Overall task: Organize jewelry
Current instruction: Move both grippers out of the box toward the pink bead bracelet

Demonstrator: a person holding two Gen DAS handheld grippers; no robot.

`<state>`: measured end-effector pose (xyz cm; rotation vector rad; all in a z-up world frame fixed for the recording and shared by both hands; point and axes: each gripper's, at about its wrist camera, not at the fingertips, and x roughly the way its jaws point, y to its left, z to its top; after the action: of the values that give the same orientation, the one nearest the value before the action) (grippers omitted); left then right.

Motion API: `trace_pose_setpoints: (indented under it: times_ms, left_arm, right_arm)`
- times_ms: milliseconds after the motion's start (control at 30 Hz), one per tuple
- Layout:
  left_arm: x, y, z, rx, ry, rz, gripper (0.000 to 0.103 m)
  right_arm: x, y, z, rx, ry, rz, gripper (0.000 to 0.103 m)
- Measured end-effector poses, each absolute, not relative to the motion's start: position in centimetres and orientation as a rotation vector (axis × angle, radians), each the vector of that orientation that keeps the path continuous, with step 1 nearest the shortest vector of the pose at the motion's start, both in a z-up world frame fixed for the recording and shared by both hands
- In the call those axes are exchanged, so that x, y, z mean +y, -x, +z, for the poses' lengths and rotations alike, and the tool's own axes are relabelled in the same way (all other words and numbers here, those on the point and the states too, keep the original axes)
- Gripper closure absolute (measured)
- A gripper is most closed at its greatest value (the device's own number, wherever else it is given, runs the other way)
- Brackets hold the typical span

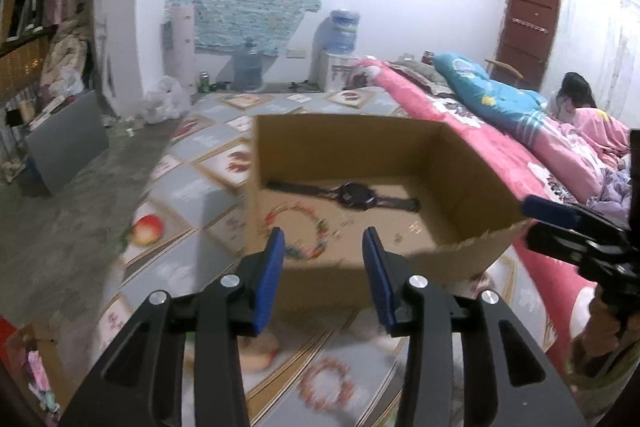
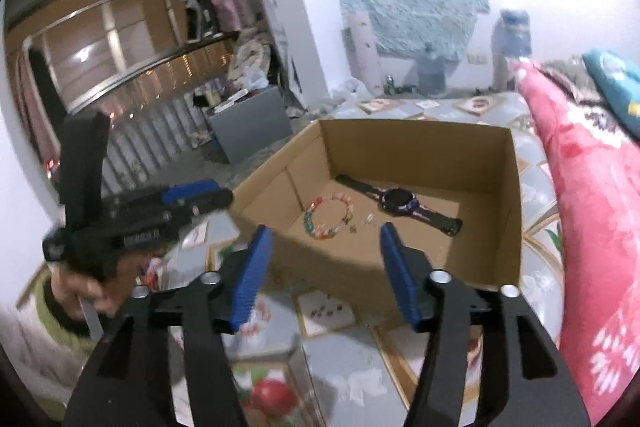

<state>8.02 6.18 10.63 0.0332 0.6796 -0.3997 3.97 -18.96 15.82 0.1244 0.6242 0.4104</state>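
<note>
Both grippers, left gripper (image 1: 323, 247), right gripper (image 2: 326, 241), fingers apart and empty; beaded bracelet (image 2: 329, 217), watch (image 2: 400, 205) beyond in cardboard box (image 2: 420, 147)

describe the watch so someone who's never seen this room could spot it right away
Find the open cardboard box on the patterned floor mat beside the pink bed. On its floor lies a black wristwatch, strap stretched flat, near the far wall. It is the only dark item there; the beaded bracelet beside it is a colourful ring.

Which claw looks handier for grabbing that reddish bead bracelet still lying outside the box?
Probably left. The left claw is open and empty, with the bracelet on the mat just below it; the right wrist view doesn't clearly show it.
</note>
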Motion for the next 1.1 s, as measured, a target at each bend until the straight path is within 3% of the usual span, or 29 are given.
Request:
trace_pose_setpoints:
  times_ms: [133, 267, 500, 633, 767, 1100]
  left_arm:
    - [8.9, -5.7, 9.8, 0.696, -0.014, -0.365, 0.061]
    - [10.0, -3.9, 7.8, 0.750, 0.008, -0.374, 0.058]
    - [7.4, -1.9, 3.5, 0.855, -0.028, -0.431, 0.056]
    - [5.3, -2.1, 1.9, 0.891, -0.080, -0.434, 0.056]
    - [4.0, -2.3, 1.0, 0.900, -0.124, -0.411, 0.056]
    - [3.5, -3.2, -0.2, 0.939, -0.149, -0.363, 0.056]
  right_arm:
    - [-18.9, -1.7, 14.0, 0.654, -0.097, 0.404, 0.026]
    - [-19.0, -1.6, 9.8, 0.805, -0.078, 0.319, 0.019]
    - [-19.6, -4.1, 3.8, 1.045, -0.092, 0.095, 0.019]
    - [-19.2, -5.5, 2.6, 1.087, -0.060, 0.042, 0.017]
    - [-18.0, -6.3, 2.2, 1.089, 0.026, 0.010, 0.008]
    - [-17.7, -7.8, 2.0, 1.129, 0.030, 0.045, 0.008]
